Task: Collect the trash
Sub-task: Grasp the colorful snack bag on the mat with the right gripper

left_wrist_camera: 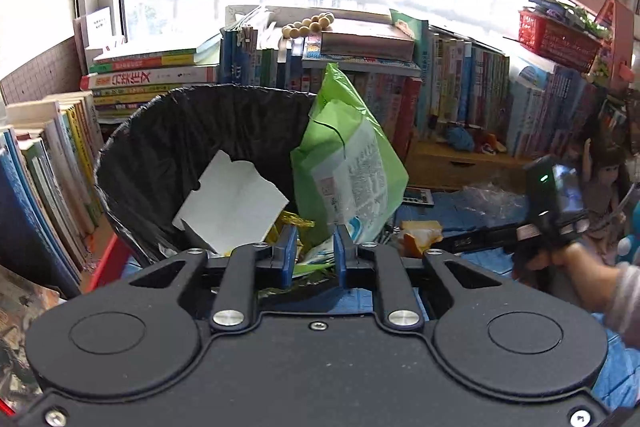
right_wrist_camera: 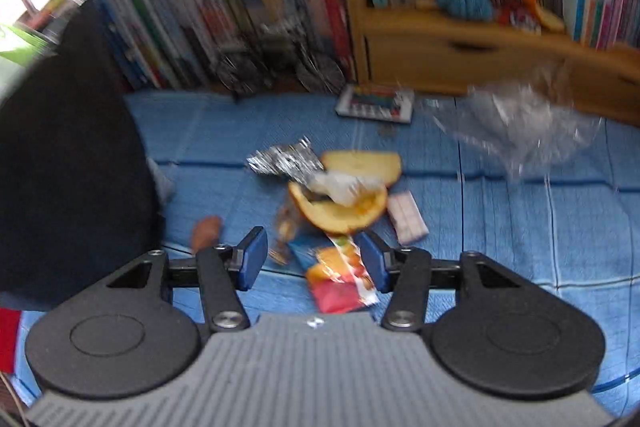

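Note:
In the left wrist view a bin with a black liner (left_wrist_camera: 160, 131) stands in front of me, holding a white sheet of paper (left_wrist_camera: 236, 203) and some yellow scraps. My left gripper (left_wrist_camera: 314, 255) is shut on the lower end of a green plastic bag (left_wrist_camera: 348, 163), which stands upright over the bin's right rim. In the blurred right wrist view my right gripper (right_wrist_camera: 312, 263) is open just above a blue cloth (right_wrist_camera: 520, 227). A colourful snack wrapper (right_wrist_camera: 340, 279) lies between its fingers. Beyond it lie orange peel (right_wrist_camera: 340, 215), a foil wrapper (right_wrist_camera: 284, 161) and a clear plastic bag (right_wrist_camera: 520, 123).
Rows of books (left_wrist_camera: 460, 87) line the back and the left side (left_wrist_camera: 44, 187). A wooden drawer unit (right_wrist_camera: 460, 47) stands behind the cloth, with a flat paint box (right_wrist_camera: 376, 103) before it. A small pink packet (right_wrist_camera: 406, 217) and a brown scrap (right_wrist_camera: 206, 231) also lie there. The black bin (right_wrist_camera: 60, 167) fills the left.

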`<control>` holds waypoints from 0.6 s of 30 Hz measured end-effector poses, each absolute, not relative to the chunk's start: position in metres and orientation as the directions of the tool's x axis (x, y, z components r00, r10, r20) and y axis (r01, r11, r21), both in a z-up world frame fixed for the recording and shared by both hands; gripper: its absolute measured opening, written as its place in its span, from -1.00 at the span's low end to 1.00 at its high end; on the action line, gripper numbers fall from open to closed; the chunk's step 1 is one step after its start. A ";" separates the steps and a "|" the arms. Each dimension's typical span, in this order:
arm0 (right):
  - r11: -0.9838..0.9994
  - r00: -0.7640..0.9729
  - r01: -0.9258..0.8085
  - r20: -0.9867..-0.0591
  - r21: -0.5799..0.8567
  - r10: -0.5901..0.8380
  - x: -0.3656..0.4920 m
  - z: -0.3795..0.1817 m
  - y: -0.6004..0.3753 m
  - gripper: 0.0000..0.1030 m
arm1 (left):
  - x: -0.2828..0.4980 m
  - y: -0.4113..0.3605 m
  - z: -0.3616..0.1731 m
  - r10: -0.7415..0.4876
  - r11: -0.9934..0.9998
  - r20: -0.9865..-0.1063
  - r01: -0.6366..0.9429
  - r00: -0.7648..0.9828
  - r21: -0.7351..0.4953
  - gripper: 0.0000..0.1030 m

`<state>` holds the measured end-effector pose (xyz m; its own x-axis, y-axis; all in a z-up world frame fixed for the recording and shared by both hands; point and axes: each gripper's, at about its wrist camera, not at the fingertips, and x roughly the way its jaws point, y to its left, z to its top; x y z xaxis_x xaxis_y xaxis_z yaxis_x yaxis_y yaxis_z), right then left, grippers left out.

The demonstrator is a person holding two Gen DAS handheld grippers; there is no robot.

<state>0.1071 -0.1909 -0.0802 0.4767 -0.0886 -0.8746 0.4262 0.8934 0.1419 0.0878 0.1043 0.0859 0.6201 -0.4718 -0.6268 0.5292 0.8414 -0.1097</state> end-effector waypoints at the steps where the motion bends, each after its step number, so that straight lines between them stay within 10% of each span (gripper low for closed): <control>1: 0.891 0.468 0.432 -0.879 0.138 -0.090 0.108 -0.086 -0.193 0.29 | 0.086 0.106 0.087 -0.490 0.833 -0.620 0.540 0.613 -0.125 -0.64; 18: 0.903 0.405 0.415 -0.911 0.112 -0.073 0.116 -0.141 -0.191 0.35 | 0.070 0.117 0.092 -0.488 0.766 -0.698 0.640 0.523 -0.056 -0.44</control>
